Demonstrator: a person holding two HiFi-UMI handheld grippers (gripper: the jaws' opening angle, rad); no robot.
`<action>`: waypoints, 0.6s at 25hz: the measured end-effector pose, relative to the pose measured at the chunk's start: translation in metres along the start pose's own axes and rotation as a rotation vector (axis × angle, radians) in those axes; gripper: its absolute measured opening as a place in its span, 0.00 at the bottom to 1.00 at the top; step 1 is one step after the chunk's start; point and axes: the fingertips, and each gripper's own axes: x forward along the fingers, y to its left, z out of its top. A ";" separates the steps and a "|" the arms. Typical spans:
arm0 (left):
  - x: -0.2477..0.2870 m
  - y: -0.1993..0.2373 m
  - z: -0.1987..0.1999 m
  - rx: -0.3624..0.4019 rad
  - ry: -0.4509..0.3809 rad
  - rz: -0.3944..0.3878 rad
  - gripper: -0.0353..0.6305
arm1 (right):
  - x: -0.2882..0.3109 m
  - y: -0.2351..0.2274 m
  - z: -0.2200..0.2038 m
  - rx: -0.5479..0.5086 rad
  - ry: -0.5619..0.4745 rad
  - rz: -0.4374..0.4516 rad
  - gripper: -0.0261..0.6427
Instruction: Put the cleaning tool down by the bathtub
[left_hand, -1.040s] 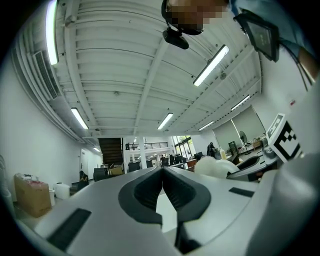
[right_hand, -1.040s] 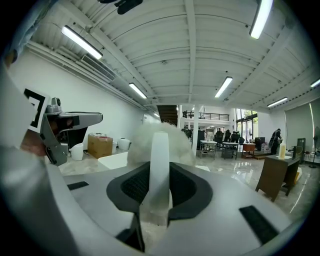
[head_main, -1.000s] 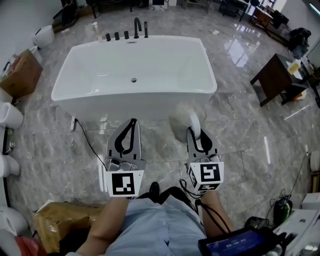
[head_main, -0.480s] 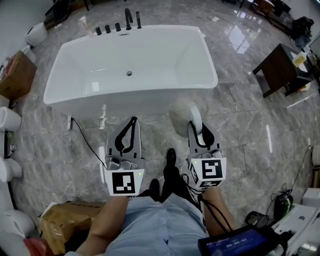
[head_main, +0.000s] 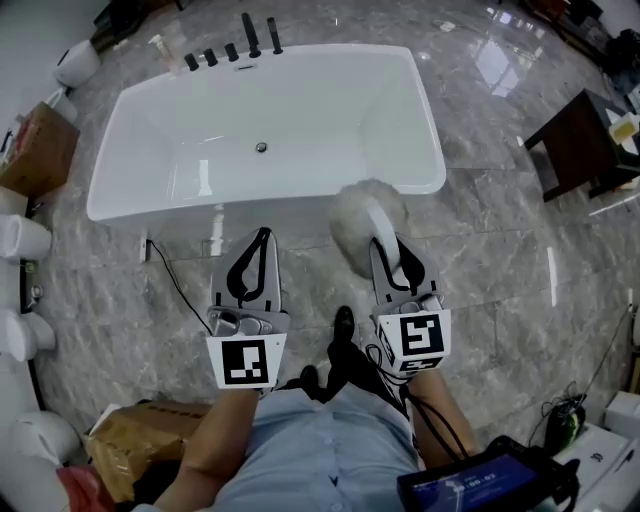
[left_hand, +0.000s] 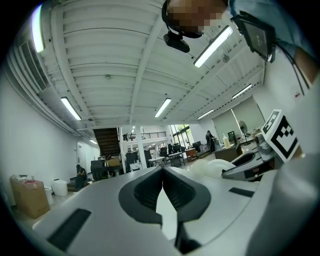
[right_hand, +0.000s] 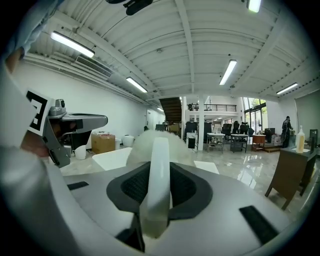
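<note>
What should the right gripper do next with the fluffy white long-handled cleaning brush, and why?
Probably lower the right gripper toward the grey marble floor: its jaws clamp the handle of the fluffy white cleaning brush, whose head hangs by the near rim of the white bathtub, not yet set down.

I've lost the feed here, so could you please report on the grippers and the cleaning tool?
Left gripper shut, empty. Right gripper shut on cleaning tool handle; fluffy head by bathtub near corner, not yet down. Black cable on floor, left side.
</note>
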 end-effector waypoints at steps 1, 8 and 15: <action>0.010 0.001 0.002 0.006 0.000 0.009 0.08 | 0.008 -0.005 0.004 -0.003 -0.002 0.013 0.19; 0.045 0.022 0.014 0.004 -0.013 0.099 0.08 | 0.055 -0.015 0.031 -0.048 -0.024 0.117 0.19; 0.051 0.054 0.004 -0.007 0.004 0.160 0.08 | 0.089 0.003 0.041 -0.084 -0.017 0.186 0.19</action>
